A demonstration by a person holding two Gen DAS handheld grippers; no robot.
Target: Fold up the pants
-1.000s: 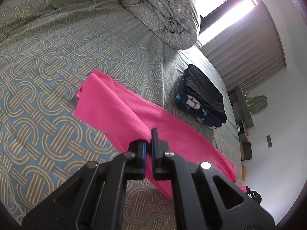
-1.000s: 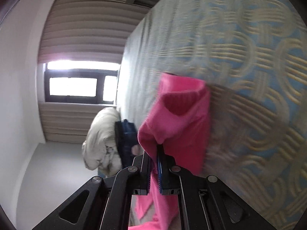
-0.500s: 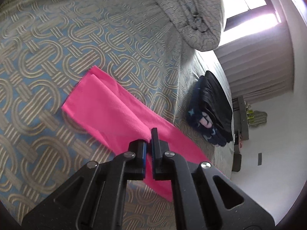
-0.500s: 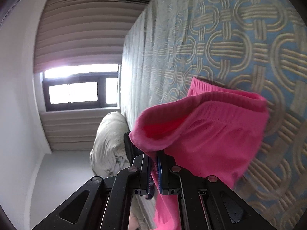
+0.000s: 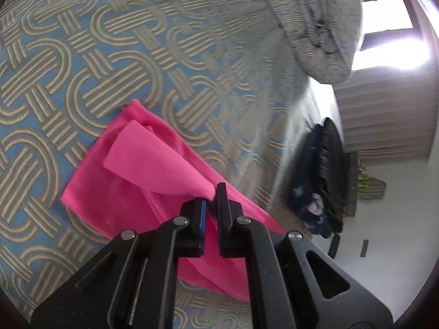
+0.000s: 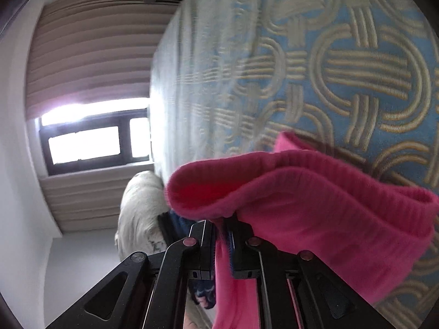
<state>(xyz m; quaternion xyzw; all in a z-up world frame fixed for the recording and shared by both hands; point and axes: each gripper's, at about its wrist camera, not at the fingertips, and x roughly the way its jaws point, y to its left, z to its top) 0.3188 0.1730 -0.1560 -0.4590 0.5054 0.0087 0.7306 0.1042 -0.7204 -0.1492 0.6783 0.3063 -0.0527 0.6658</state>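
Note:
Bright pink pants (image 5: 137, 164) lie on the patterned blue bedspread (image 5: 109, 54), folded over lengthwise. In the left wrist view a raised flap of the leg end runs up into my left gripper (image 5: 211, 197). Its jaws are opening, with the cloth's tip still caught between them. The right wrist view shows the ribbed waistband of the pants (image 6: 329, 219) bunched just above the bedspread (image 6: 356, 68). My right gripper (image 6: 219, 222) has its jaws opening too, with the pink fabric filling the gap between the pads.
A rolled grey duvet (image 5: 315, 22) lies at the far end of the bed. A stack of dark folded clothes (image 5: 326, 175) sits near the bed's right edge, seen also as dark clothes (image 6: 175, 219) behind the right fingers. A window (image 6: 90, 142) and curtains stand beyond.
Both grippers have come down toward the bed with the pants. The leg end now lies doubled over on the bedspread, the waistband has sunk close to it, and both gaps have widened slightly.

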